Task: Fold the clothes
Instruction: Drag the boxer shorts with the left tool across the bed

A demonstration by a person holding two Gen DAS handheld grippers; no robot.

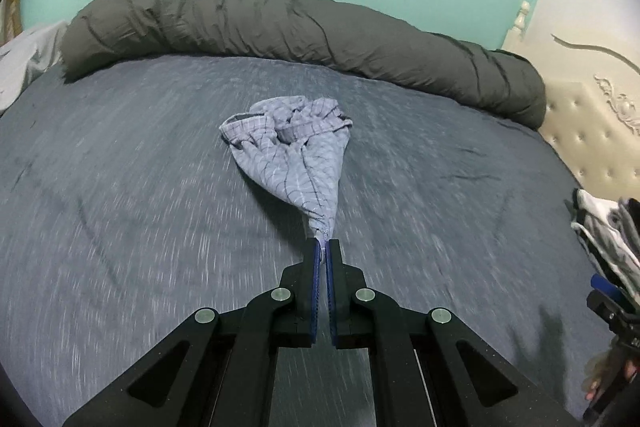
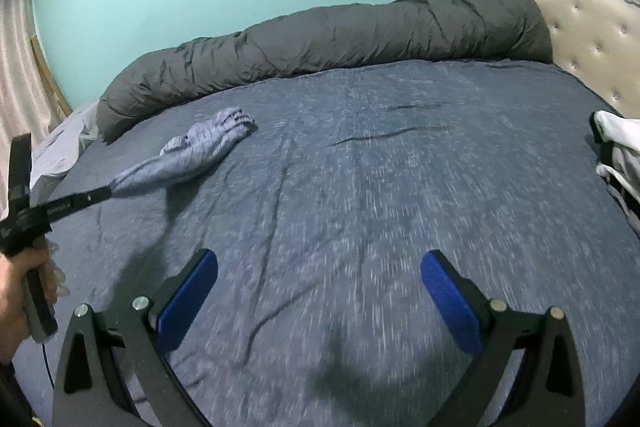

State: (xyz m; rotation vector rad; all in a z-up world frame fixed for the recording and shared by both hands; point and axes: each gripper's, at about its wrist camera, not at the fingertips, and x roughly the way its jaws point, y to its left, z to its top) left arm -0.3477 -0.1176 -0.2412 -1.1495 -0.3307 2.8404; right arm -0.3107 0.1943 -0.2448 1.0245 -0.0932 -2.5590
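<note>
Two grippers are yours: the left gripper pinches a corner of the checked lilac garment, which trails bunched across the blue-grey bedsheet toward the rolled dark duvet. Your right gripper hangs spread wide, holding nothing.

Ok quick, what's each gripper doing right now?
Left gripper: closed, pinching a corner of the blue checked garment.
Right gripper: open, holding nothing, above the bed sheet.
</note>
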